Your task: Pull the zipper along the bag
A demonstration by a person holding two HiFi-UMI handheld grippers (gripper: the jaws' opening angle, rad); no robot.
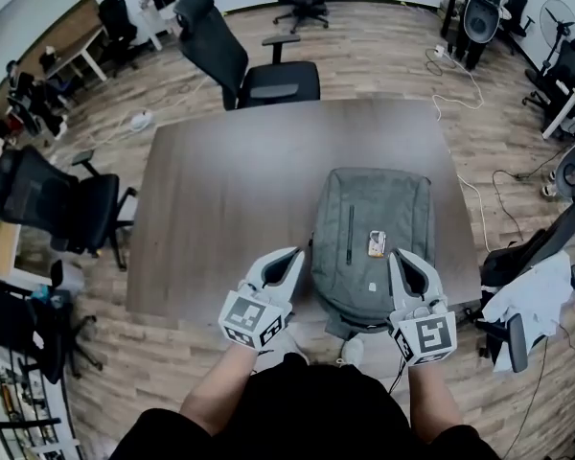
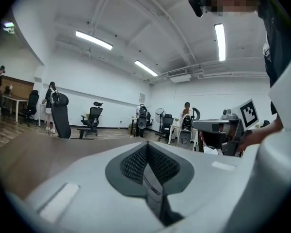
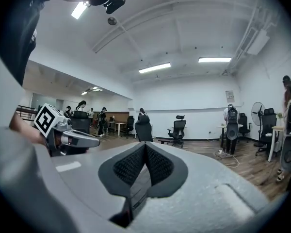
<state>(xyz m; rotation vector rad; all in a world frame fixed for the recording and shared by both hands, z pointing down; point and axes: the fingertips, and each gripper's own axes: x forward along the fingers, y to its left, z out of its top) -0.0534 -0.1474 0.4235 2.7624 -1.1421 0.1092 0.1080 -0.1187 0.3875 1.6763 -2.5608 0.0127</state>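
Note:
A grey backpack lies flat on the brown table, right of centre, with a dark zipper line running along its front and a small tag beside it. My left gripper hovers above the table's near edge, just left of the bag, its jaws shut with nothing between them. My right gripper hangs over the bag's near right corner, also shut and empty. In the left gripper view the pads meet and face across the room. The right gripper view shows its pads closed together the same way.
A black office chair stands behind the table's far edge. More chairs crowd the left side. A chair draped in white cloth sits close at the right. Cables run over the floor there. People stand and sit far off in the room.

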